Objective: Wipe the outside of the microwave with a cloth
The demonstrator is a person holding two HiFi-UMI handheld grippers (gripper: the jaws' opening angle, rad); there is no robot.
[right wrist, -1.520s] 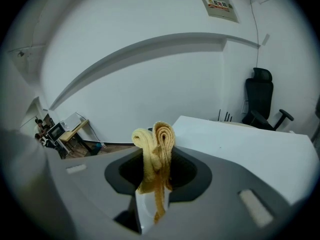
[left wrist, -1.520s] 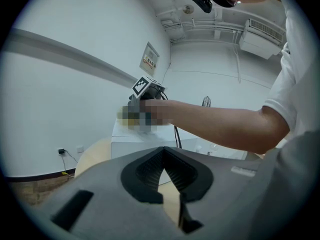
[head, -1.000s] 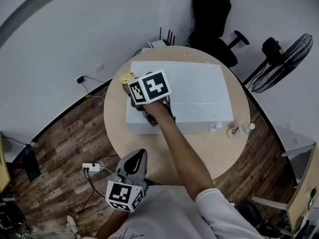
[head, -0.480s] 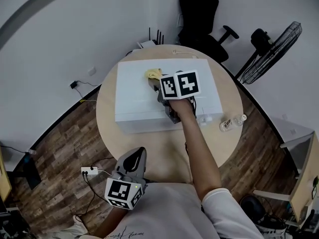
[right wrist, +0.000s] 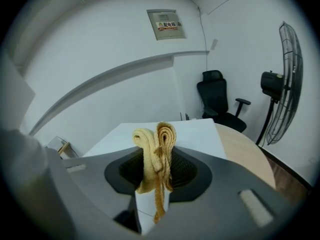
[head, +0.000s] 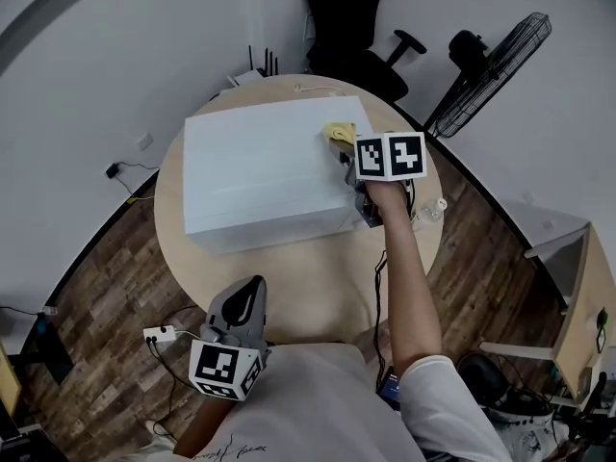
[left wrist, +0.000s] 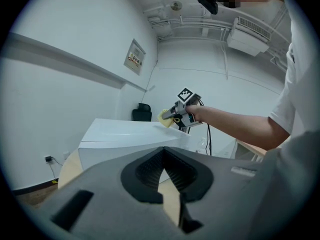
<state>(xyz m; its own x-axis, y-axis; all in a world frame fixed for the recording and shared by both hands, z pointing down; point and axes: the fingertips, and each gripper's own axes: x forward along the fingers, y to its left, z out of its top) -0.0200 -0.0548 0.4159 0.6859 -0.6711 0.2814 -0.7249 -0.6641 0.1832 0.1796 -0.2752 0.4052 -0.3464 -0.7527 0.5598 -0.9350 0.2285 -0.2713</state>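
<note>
A round wooden table (head: 318,277) fills the middle of the head view, and nearly all of its top is taken up by the white microwave (head: 255,171), a big plain box lying across the centre of the frame. The right gripper (right wrist: 156,175) is stretched out over the box's upper-right corner. Its jaws are clenched on the yellow cloth (right wrist: 159,144), which stands up between them in a bunched fold with a loose tail hanging below. In the head view the cloth (head: 338,132) sits on the microwave's top face, right at that corner. The left gripper (left wrist: 164,156) hangs low at the bottom of the frame, well apart from the box, with its tips drawn together on nothing. A small plastic bottle (head: 430,210) stands on the bare strip of table to the right of the microwave, just below the right forearm. As I judge it, three things could go wrong. The cloth is at the very edge of the top, so a stroke carried on the same way would run off the corner and bring the arm down on the bottle. Only a narrow pinch holds the cloth, so hard rubbing might drag it out. Nothing steadies the microwave, so a firm push could slide it.
</note>
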